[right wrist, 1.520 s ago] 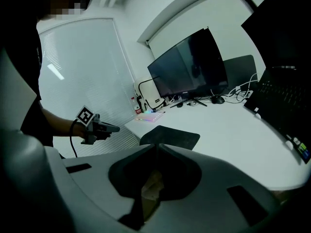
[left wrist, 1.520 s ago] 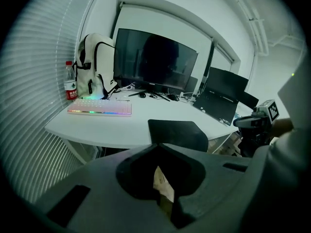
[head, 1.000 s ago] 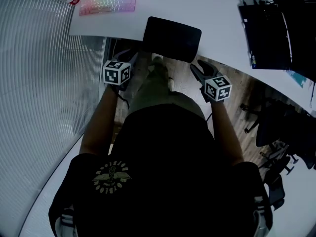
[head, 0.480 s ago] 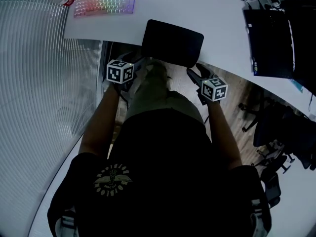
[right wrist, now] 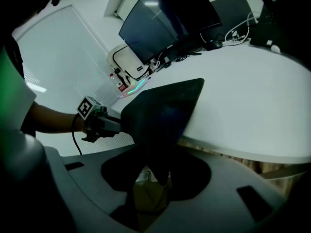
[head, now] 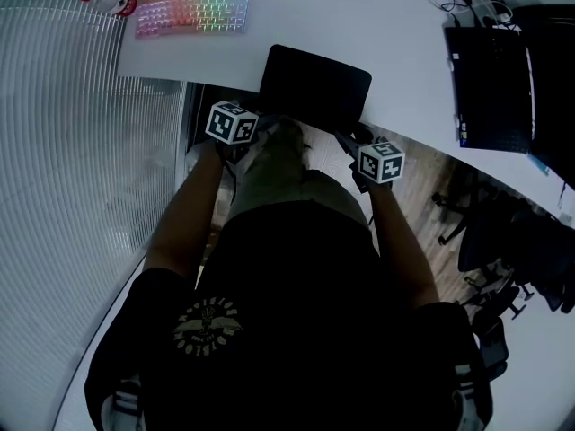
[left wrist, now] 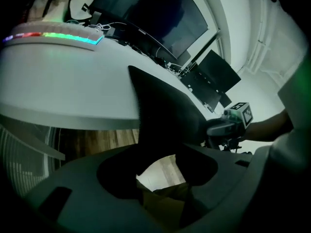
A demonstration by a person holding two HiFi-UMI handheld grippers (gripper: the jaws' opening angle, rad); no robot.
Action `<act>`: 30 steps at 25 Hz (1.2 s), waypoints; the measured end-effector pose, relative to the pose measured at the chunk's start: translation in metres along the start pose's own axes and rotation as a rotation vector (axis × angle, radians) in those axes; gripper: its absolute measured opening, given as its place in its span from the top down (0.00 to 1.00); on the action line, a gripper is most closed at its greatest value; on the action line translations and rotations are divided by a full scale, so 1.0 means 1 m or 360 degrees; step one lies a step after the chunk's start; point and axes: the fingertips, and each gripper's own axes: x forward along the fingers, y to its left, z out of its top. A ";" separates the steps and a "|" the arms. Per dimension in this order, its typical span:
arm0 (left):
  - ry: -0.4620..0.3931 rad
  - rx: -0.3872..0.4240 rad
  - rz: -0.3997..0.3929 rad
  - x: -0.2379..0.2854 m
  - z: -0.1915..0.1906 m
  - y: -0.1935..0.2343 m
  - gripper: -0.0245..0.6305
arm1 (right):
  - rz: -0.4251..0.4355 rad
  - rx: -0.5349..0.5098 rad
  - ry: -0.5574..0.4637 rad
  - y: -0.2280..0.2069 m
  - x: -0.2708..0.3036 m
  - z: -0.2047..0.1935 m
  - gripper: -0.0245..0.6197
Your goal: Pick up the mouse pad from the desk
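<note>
The pad is lying on the tabletop, overhanging its near edge. The right gripper is clamping one near corner. The left gripper, jaws slightly apart, is straddling the other. A keyboard and laptop are lying well clear.

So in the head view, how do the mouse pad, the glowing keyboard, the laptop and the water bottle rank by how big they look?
1. laptop, only narrowly ahead of the next, so unsure
2. mouse pad
3. keyboard
4. water bottle, clearly smallest
</note>
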 end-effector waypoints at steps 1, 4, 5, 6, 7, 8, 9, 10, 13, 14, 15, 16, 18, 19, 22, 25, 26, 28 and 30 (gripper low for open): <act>0.0028 0.0007 0.0055 -0.001 -0.001 0.000 0.69 | -0.0026 -0.0008 0.0009 0.000 -0.003 0.001 0.80; 0.0102 -0.0016 0.0202 -0.006 -0.004 -0.002 0.89 | -0.0084 -0.0012 0.0027 0.001 -0.010 0.007 0.90; 0.0124 -0.0046 0.0228 -0.008 -0.005 -0.004 0.92 | -0.0101 -0.0019 0.0039 0.003 -0.012 0.010 0.91; 0.0144 -0.0075 0.0255 -0.009 -0.006 -0.007 0.93 | -0.0119 -0.0034 0.0053 0.005 -0.013 0.012 0.93; 0.0161 -0.0091 0.0287 -0.011 -0.007 -0.009 0.93 | -0.0138 -0.0056 0.0069 0.008 -0.015 0.014 0.94; 0.0171 -0.0088 0.0325 -0.014 -0.007 -0.012 0.93 | -0.0154 -0.0083 0.0084 0.012 -0.017 0.016 0.94; 0.0172 -0.0068 0.0363 -0.017 -0.005 -0.015 0.93 | -0.0167 -0.0111 0.0094 0.015 -0.020 0.020 0.94; 0.0157 -0.0043 0.0395 -0.020 -0.002 -0.018 0.93 | -0.0175 -0.0136 0.0096 0.017 -0.023 0.024 0.94; 0.0023 -0.0034 0.0437 -0.036 0.016 -0.028 0.93 | -0.0172 -0.0198 0.0044 0.025 -0.037 0.043 0.94; -0.0032 -0.0036 0.0442 -0.042 0.024 -0.031 0.93 | -0.0163 -0.0225 0.0016 0.028 -0.042 0.050 0.94; -0.0080 -0.0028 0.0448 -0.048 0.031 -0.035 0.93 | -0.0155 -0.0257 -0.0011 0.031 -0.047 0.057 0.94; -0.0121 -0.0009 0.0458 -0.054 0.038 -0.040 0.93 | -0.0150 -0.0289 -0.0035 0.034 -0.051 0.063 0.94; -0.0186 0.0041 0.0482 -0.066 0.050 -0.049 0.93 | -0.0146 -0.0341 -0.0074 0.040 -0.059 0.072 0.94; -0.0215 0.0063 0.0494 -0.072 0.055 -0.053 0.93 | -0.0143 -0.0360 -0.0092 0.043 -0.063 0.076 0.94; -0.0307 0.0105 0.0528 -0.089 0.071 -0.065 0.93 | -0.0123 -0.0416 -0.0160 0.051 -0.076 0.092 0.94; -0.0394 0.0137 0.0550 -0.105 0.087 -0.078 0.93 | -0.0095 -0.0475 -0.0237 0.060 -0.091 0.111 0.94; -0.0419 0.0151 0.0551 -0.110 0.091 -0.083 0.93 | -0.0090 -0.0488 -0.0264 0.064 -0.098 0.116 0.94; -0.0472 0.0184 0.0547 -0.121 0.099 -0.095 0.93 | -0.0084 -0.0511 -0.0323 0.071 -0.111 0.126 0.94; -0.0537 0.0221 0.0531 -0.132 0.110 -0.107 0.93 | -0.0078 -0.0535 -0.0384 0.078 -0.125 0.139 0.94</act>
